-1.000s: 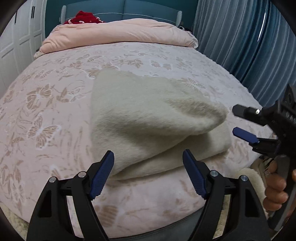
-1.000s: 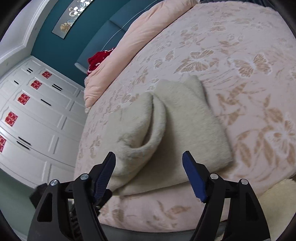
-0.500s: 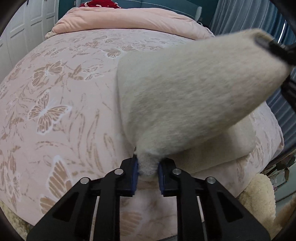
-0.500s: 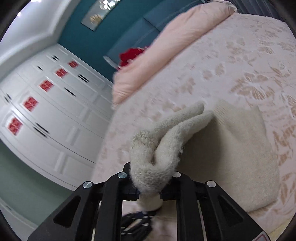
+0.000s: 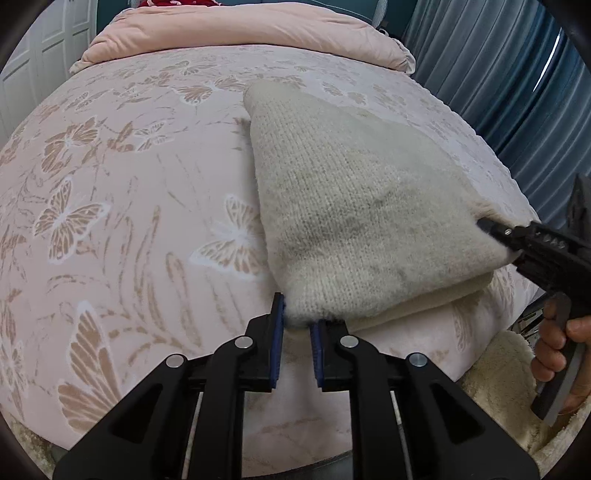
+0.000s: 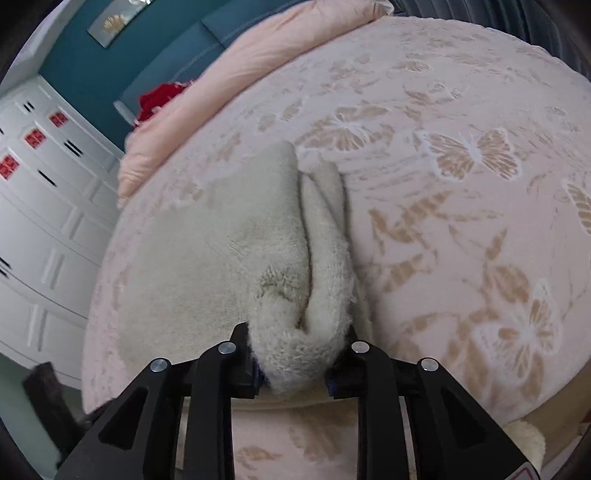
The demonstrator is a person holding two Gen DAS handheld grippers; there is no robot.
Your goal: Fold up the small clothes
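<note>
No readable writing anywhere. Left gripper (image 5: 297, 328) pinches the near corner of the cream knitted garment (image 5: 354, 221) on the pink butterfly-patterned bedspread (image 5: 122, 206); right gripper (image 6: 295, 369) clamps a bunched fold. Only the left view shows the person's right hand (image 5: 557, 358); the garment's long axis runs away toward the pink rolled duvet (image 5: 243, 33).

Both cameras sit low at the near edge of the bed (image 5: 129, 221), close behind their own fingers. The left view faces the pillow (image 5: 240, 33); the right view faces the wardrobe (image 6: 40, 206). Both share the cream knit (image 5: 362, 221).
</note>
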